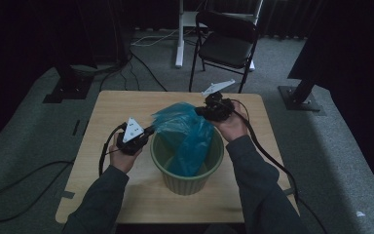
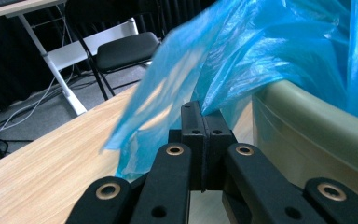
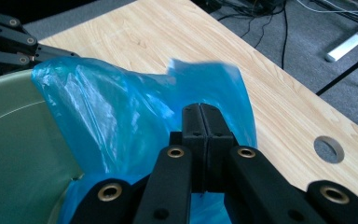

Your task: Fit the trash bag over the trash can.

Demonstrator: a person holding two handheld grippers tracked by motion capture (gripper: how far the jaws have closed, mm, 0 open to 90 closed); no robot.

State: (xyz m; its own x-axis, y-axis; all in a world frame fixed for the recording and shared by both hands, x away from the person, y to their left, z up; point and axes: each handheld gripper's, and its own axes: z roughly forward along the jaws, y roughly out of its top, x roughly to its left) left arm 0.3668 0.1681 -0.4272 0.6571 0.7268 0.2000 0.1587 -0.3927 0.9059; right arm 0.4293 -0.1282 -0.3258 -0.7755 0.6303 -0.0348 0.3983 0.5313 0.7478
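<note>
Both sides of the green bin (image 1: 187, 168) are busy; left gripper (image 1: 148, 130) pinched tight on the blue bag (image 1: 187, 136) edge left of it; right gripper (image 1: 202, 111) clamped closed on the bag behind it.

A translucent bright-blue plastic bag (image 1: 187, 136) fills a pale green ribbed bin (image 1: 187, 178) on a light, wood-grain counter (image 1: 112, 107). Each black hand-held gripper (image 1: 148, 130) carries brass-coloured rivets. Behind stand a black folding chair (image 1: 224, 46) and grey carpet (image 1: 331, 146).
</note>
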